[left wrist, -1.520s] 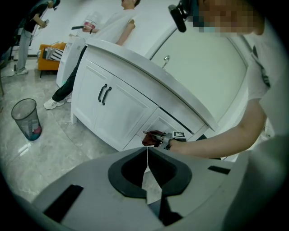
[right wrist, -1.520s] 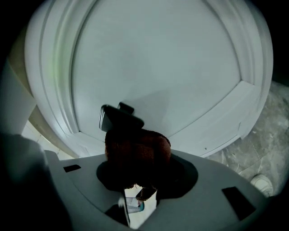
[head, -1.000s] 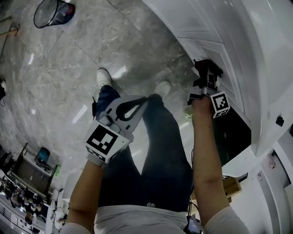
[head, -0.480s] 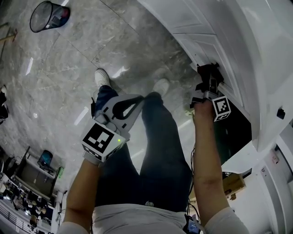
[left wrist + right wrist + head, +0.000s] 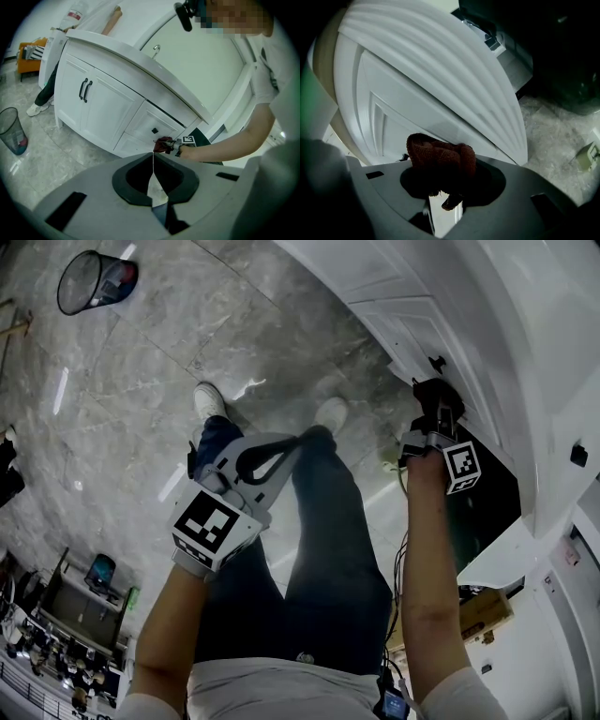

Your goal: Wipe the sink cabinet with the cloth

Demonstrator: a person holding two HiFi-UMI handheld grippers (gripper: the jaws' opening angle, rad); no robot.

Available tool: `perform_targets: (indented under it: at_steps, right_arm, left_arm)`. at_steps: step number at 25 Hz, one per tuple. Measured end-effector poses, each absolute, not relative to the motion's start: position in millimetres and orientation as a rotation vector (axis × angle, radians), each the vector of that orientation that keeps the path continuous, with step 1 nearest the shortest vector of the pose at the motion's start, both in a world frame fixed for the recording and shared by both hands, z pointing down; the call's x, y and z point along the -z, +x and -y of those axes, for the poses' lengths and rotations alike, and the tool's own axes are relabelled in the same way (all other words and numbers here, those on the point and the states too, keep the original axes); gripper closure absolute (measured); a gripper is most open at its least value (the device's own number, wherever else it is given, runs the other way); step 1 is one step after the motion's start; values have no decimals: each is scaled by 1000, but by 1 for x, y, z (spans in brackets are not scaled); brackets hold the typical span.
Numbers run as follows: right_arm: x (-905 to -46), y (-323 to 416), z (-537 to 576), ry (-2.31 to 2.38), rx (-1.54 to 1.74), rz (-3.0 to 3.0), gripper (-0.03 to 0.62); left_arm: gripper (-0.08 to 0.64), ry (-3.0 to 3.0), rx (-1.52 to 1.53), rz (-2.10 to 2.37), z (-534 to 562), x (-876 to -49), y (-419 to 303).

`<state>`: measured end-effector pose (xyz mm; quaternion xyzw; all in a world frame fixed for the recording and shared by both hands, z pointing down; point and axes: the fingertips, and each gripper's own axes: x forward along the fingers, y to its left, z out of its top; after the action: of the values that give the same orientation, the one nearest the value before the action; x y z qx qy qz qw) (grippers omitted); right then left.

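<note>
Gripping cloth [image 5: 440, 157] in right gripper [image 5: 436, 413], shifted further along cabinet [image 5: 412, 324] front past knob [image 5: 437, 363]; mid-wipe; left gripper [image 5: 153, 158] pressed together, empty

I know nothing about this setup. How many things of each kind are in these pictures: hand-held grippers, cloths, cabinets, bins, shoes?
Grippers: 2 (left gripper, right gripper)
Cloth: 1
Sink cabinet: 1
Bin: 1
Shoes: 2
Total: 7
</note>
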<state>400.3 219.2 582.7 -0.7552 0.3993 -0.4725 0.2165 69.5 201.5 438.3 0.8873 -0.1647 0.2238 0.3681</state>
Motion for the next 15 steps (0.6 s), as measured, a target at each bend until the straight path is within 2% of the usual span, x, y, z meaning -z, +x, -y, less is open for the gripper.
perform_targets:
  at_steps: [15]
  right_arm:
    - [-509,404,-229,-2142,1286,-1070,445]
  left_arm:
    - [545,2324,-554,352,-191,-422,50]
